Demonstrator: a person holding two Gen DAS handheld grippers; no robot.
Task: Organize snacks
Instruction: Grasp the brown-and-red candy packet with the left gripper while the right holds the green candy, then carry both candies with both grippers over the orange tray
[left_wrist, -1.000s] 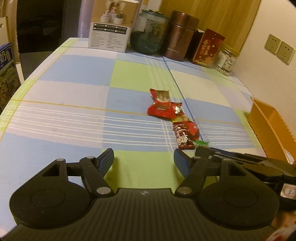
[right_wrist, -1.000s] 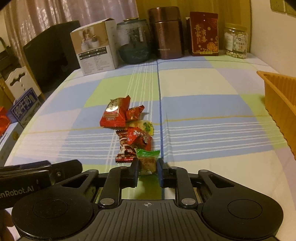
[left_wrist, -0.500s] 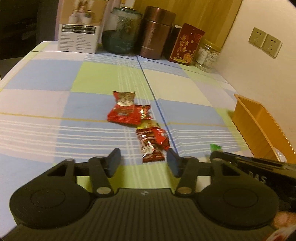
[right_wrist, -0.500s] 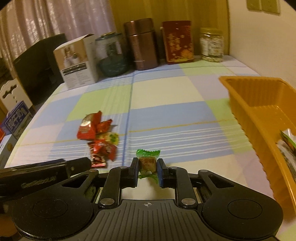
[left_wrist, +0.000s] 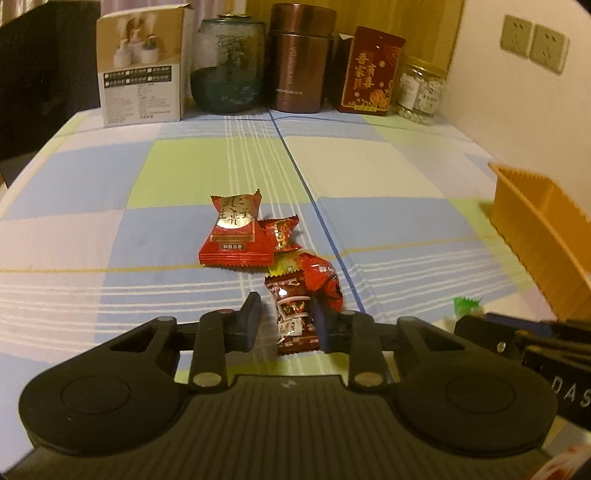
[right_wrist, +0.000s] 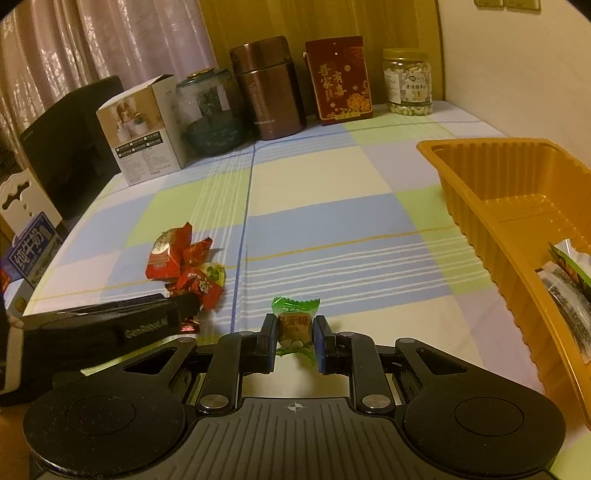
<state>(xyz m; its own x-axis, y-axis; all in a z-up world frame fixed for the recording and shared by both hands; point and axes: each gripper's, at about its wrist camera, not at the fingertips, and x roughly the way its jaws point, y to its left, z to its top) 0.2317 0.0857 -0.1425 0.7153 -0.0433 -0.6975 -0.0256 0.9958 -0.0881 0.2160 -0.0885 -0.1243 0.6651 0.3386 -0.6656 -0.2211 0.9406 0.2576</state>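
Note:
A dark red snack packet (left_wrist: 293, 314) lies on the checked tablecloth between the jaws of my left gripper (left_wrist: 286, 321). The jaws are closing: the right pad is against the packet and a narrow gap shows at the left pad. Beyond it lie a bright red packet (left_wrist: 325, 284), a yellow candy (left_wrist: 284, 264) and a larger red packet (left_wrist: 236, 236). My right gripper (right_wrist: 294, 339) is shut on a green-wrapped candy (right_wrist: 293, 325), held above the cloth to the left of the orange tray (right_wrist: 480, 177). Wrapped snacks (right_wrist: 569, 291) lie in the tray's near end.
Along the table's far edge stand a white carton box (left_wrist: 142, 66), a glass jar (left_wrist: 227, 70), a brown canister (left_wrist: 299, 62), a red box (left_wrist: 369, 72) and a jar of nuts (left_wrist: 421, 94). A wall runs on the right. A blue milk carton (right_wrist: 31, 258) sits off the left edge.
My left gripper has moved in on the snack pile and its jaws have narrowed around the dark red packet. My right gripper carried the green candy off the pile toward the tray.

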